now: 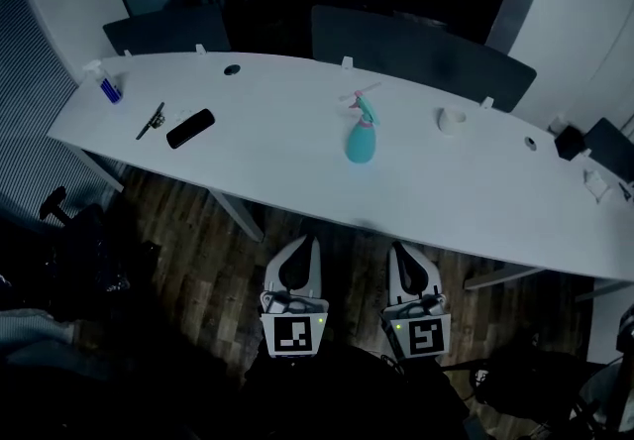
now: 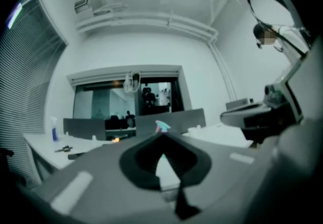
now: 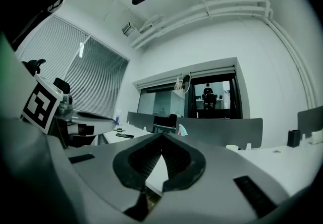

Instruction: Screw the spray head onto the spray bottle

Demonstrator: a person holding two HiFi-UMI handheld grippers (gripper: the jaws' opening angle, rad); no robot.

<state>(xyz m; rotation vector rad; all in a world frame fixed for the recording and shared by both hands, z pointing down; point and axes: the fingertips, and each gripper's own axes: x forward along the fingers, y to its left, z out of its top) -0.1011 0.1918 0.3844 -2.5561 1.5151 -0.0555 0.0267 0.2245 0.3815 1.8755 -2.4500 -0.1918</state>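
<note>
A teal spray bottle stands upright in the middle of the long white table, with its teal and pink spray head sitting on top. Both grippers hang well short of it, over the wooden floor in front of the table's near edge. My left gripper is shut with nothing in it, and my right gripper beside it is shut and empty too. The left gripper view has the spray head peeking just above the closed jaws. In the right gripper view the spray head sits far beyond the closed tips.
At the table's left end are a small blue spray bottle, a thin black tool and a black oblong case. A white cup stands right of the teal bottle. Dark divider panels line the far edge.
</note>
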